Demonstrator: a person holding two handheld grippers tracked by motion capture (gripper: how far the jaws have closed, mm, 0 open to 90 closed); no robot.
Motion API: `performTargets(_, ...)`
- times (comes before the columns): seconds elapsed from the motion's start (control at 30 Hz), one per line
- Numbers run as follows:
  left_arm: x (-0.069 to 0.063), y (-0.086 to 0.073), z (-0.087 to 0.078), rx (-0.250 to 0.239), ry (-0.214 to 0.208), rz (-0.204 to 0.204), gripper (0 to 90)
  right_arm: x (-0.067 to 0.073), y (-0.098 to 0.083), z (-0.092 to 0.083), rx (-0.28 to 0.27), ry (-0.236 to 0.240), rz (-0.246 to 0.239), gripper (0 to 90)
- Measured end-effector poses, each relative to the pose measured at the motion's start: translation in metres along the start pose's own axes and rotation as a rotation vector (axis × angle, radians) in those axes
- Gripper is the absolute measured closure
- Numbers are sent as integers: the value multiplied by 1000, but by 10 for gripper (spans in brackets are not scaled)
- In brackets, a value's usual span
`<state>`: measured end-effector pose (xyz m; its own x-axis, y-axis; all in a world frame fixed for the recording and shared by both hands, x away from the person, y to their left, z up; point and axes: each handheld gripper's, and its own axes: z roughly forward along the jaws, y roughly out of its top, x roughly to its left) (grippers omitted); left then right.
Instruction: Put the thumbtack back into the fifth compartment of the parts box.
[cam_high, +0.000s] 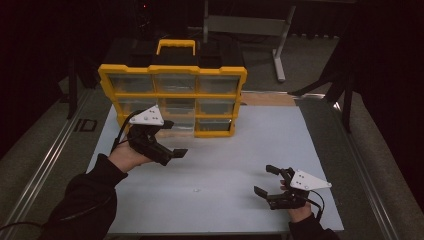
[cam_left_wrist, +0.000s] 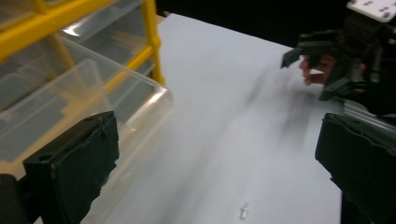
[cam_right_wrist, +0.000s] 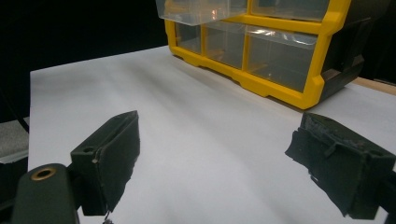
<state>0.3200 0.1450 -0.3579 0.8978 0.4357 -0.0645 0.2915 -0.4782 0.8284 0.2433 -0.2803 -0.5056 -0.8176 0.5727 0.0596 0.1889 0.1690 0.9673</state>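
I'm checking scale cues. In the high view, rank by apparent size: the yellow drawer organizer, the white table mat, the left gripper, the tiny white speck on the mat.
1. White table mat
2. Yellow drawer organizer
3. Left gripper
4. Tiny white speck

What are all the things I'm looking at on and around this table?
Drawer cabinet: one, yellow frame with clear drawers and a yellow handle, far left-centre of the table.
Pulled-out drawer: one, clear, sticking out of the cabinet beside the left gripper.
Small white bit: one, white, on the table near the front; too small to identify.
Table: one, white top.
Metal stand: one, grey, on the floor behind the table.
Left gripper: one, black, jaws open, in front of the cabinet.
Right gripper: one, black, jaws open, front right.
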Motion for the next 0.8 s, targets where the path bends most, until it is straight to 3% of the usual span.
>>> performTargets(0.37, -21, -8, 8, -9, -41, 30, 0, 0, 0, 0, 1, 1, -3, 139)
performTargets(0.8, -35, -25, 21, -5, -69, 44, 0, 0, 0, 0, 1, 4, -1, 139)
